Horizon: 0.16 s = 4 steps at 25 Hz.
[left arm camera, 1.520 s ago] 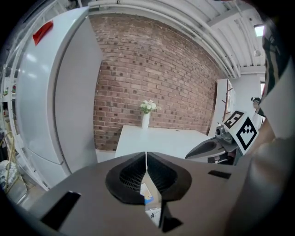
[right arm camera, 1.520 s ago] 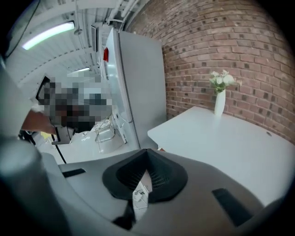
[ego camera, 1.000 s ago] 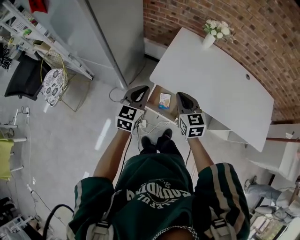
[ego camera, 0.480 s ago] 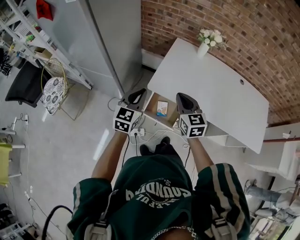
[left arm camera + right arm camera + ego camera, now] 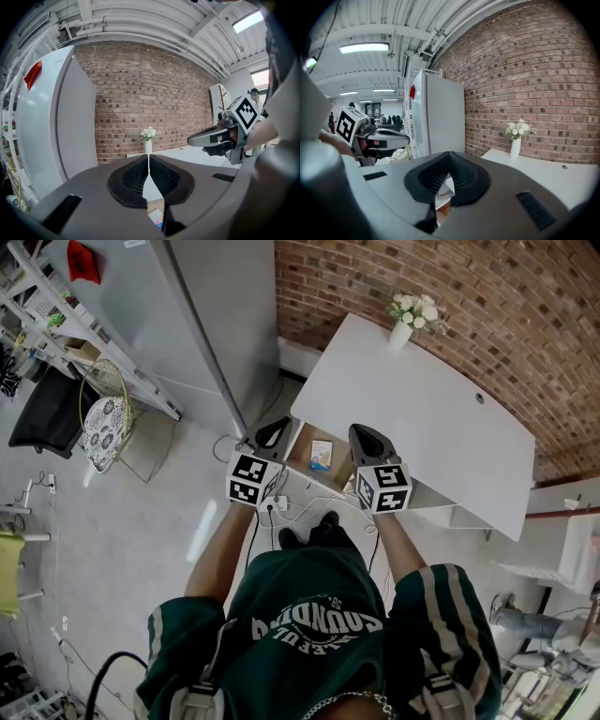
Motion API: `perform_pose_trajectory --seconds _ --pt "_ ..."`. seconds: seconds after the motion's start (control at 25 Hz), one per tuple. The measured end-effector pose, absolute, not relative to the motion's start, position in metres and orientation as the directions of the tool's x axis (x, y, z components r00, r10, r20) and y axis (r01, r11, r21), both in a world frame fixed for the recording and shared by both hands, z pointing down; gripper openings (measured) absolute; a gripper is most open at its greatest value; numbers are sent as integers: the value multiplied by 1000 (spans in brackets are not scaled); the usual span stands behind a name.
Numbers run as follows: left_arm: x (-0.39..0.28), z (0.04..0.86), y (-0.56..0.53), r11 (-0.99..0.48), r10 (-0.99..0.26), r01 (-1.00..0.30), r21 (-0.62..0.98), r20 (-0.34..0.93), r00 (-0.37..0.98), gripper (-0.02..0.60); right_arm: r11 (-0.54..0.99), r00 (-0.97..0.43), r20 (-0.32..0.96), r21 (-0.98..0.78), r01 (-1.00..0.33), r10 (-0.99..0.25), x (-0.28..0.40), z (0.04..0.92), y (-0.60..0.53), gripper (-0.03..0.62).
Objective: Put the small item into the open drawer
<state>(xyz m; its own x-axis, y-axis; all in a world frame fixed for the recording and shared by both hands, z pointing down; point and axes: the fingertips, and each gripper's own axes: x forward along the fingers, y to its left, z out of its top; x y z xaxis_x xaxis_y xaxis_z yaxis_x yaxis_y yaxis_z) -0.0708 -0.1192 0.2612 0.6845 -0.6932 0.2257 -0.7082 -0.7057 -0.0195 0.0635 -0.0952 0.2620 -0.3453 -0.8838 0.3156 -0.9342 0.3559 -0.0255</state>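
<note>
Brick wall (image 5: pixel 422 277) at the back, white desk (image 5: pixel 422 418) before it, open drawer (image 5: pixel 343 468) pulled out beneath the desk's near edge. Small item (image 5: pixel 322 455) lying flat inside the drawer, so placing judged as good as done. Best now: lift both tongs up and away from the drawer, level, without clipping its front or nudging its contents. Left gripper (image 5: pixel 272 432) just left of the drawer, jaws pressed together, holding nothing. Right gripper (image 5: pixel 367 437) above the drawer's right end, likewise closed tight and empty.
</note>
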Motion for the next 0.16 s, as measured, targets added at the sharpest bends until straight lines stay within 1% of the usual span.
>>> perform_pose_trajectory --seconds 0.16 --pt "-70 264 -116 -705 -694 -709 -22 225 684 23 355 -346 312 -31 -934 -885 64 265 -91 25"
